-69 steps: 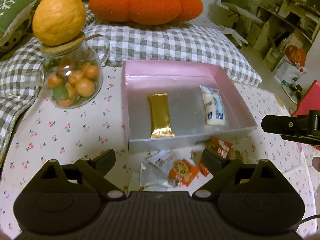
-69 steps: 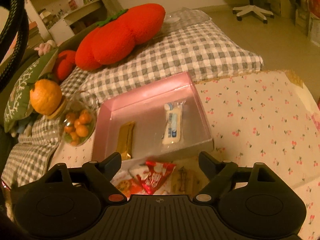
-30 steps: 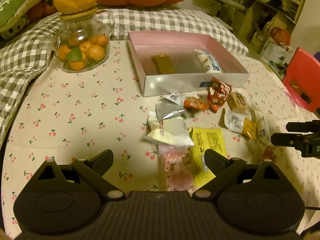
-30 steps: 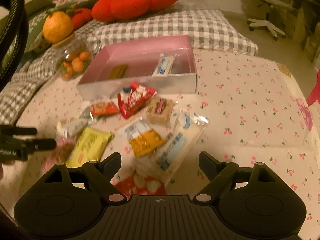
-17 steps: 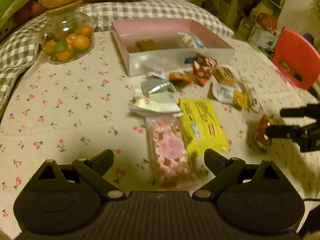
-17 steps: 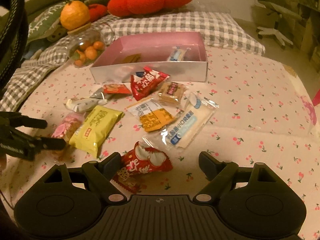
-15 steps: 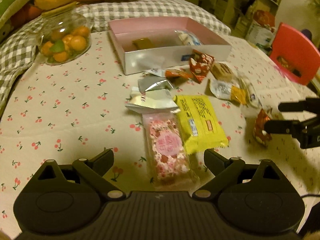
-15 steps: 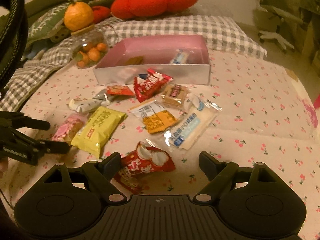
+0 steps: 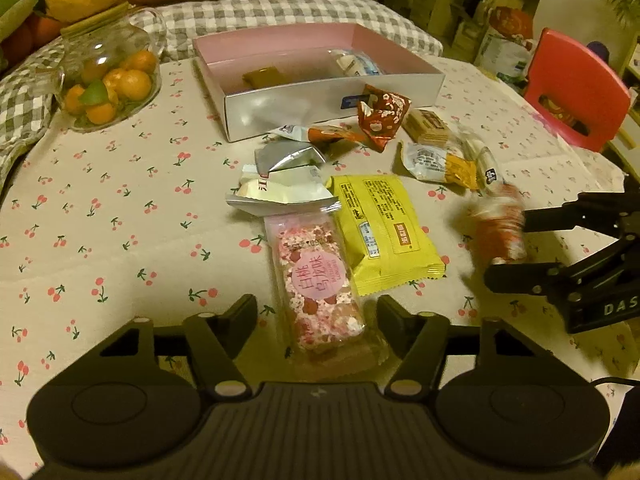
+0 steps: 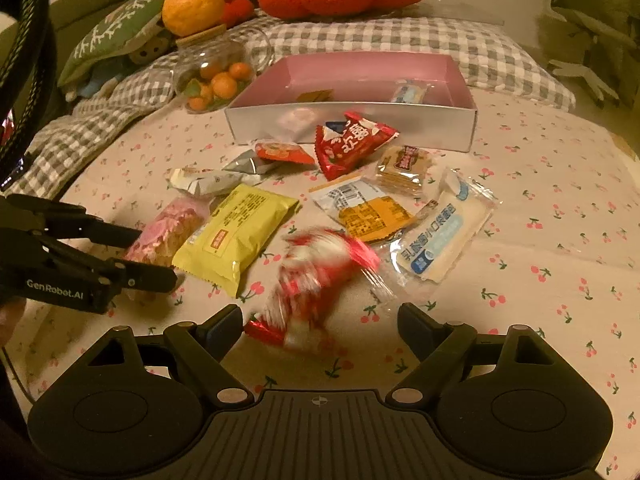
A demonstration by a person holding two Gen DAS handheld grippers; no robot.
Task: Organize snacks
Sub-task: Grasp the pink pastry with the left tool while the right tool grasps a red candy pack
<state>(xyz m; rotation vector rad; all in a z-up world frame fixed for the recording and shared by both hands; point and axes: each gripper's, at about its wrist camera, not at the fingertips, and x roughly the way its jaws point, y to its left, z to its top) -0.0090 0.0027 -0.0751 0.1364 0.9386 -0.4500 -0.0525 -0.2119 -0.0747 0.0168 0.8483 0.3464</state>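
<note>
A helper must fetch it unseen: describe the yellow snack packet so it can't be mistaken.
Start at the pink box on the cherry-print cloth; loose snacks lie in front of it. At the near left of that pile lies the yellow packet, beside a pink speckled bar. It is the only plain yellow wrapper there.

red snack packet [image 10: 316, 280]: motion-blurred, print unreadable | gold bar [image 10: 316, 96]: mostly hidden behind box wall [image 10: 352, 124]

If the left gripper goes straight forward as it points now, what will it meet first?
Most likely the pink snack bar, which already lies between the open fingers of the left gripper. Whether they touch it yet is unclear.
</note>
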